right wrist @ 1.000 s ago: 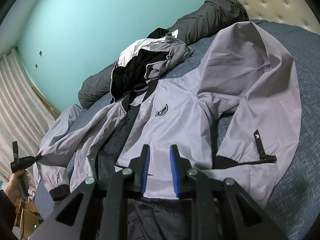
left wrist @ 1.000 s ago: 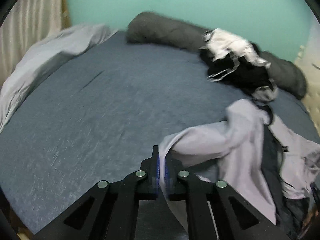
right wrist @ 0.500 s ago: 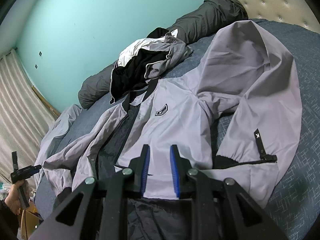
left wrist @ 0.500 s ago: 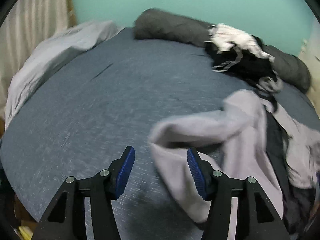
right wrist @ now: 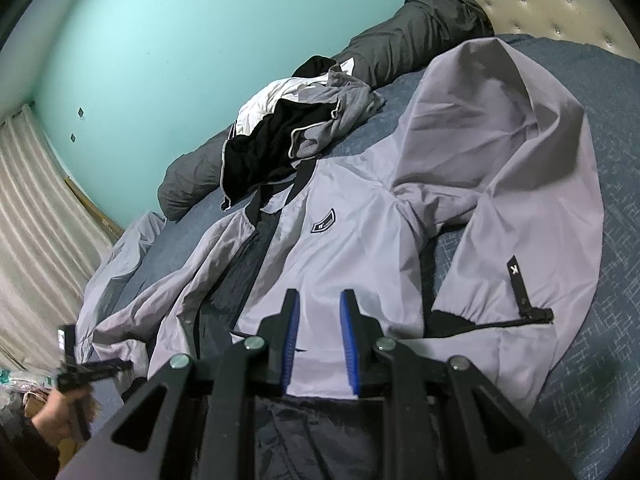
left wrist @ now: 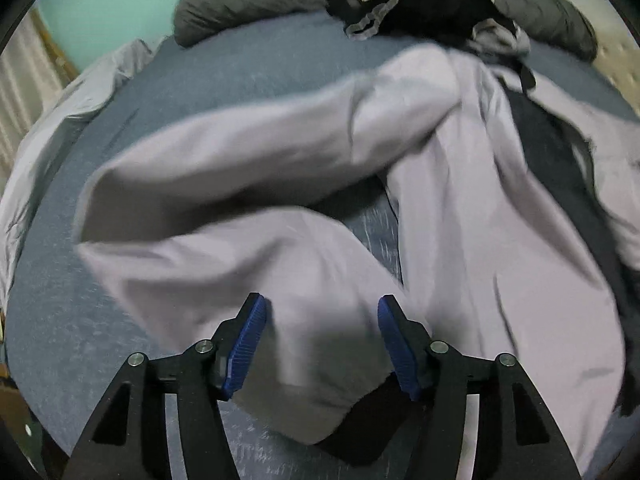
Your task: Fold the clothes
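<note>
Grey jacket (right wrist: 352,240) lies front-up, spread across the blue bed (right wrist: 600,320), collar toward the pile of clothes (right wrist: 304,128) near the far edge. Left tool (left wrist: 320,336): jaws opening, wide; the sleeve (left wrist: 248,264) lies slack between the pads, which do not press it; black cuff just below. Picture blurred. Right tool (right wrist: 319,340): narrow gap, hem of the jacket between the pads; grip on it cannot be told.

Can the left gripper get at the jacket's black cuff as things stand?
Probably yes. The left gripper is opening over the sleeve, and the black cuff lies just below its pads with nothing over it. The pads aren't pressing on fabric.
</note>
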A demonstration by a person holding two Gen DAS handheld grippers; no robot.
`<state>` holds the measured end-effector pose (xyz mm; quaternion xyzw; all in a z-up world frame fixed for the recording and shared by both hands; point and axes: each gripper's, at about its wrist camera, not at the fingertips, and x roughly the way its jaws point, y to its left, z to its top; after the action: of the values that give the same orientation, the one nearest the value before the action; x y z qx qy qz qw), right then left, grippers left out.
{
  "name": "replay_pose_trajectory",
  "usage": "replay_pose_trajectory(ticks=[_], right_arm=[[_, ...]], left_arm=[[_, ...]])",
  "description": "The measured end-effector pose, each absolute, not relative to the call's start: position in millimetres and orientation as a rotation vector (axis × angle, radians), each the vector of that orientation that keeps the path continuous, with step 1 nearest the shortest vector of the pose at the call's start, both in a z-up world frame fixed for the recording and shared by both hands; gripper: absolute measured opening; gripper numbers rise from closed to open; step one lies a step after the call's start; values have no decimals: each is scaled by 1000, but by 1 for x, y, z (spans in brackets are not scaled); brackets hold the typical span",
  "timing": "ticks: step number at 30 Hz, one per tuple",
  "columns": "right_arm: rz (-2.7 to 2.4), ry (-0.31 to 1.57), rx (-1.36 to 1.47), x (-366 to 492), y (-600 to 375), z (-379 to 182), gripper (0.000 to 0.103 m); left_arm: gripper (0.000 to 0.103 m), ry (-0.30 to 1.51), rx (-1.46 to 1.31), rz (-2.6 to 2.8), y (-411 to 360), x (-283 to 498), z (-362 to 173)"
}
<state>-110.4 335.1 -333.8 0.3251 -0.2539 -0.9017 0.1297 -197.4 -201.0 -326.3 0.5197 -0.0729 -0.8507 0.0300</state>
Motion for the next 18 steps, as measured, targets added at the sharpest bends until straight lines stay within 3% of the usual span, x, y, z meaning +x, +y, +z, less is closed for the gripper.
replay_pose_trajectory(ticks=[5,6,7,8,9,10,18], right_arm=[[-2615,-727,959,-114,334,-335,20],[-2615,-722,961,-114,333,-335,20],[-2615,-718,962,-114,332,-335,20],[-2617,-715,964,-114,332,-336,20],[-2618,-715,965,-114,331,-336,20],[-2620,-714,967,-114,331,-336,20],[-2620,-711,970,-113,330,-337,20]], left_arm=[[64,-198,1669,-2594,-207,-209,-356],[57,-187,1675,-2602,-209,-210,-358],[41,-177,1676,-2610,-210,-210,-359],[32,-179,1674,-2613,-211,-210,-360],[14,-189,1670,-2618,-212,-209,-359],[4,-209,1666,-2627,-212,-208,-358],[2,-157,1610,-2730,-226,-188,-315]])
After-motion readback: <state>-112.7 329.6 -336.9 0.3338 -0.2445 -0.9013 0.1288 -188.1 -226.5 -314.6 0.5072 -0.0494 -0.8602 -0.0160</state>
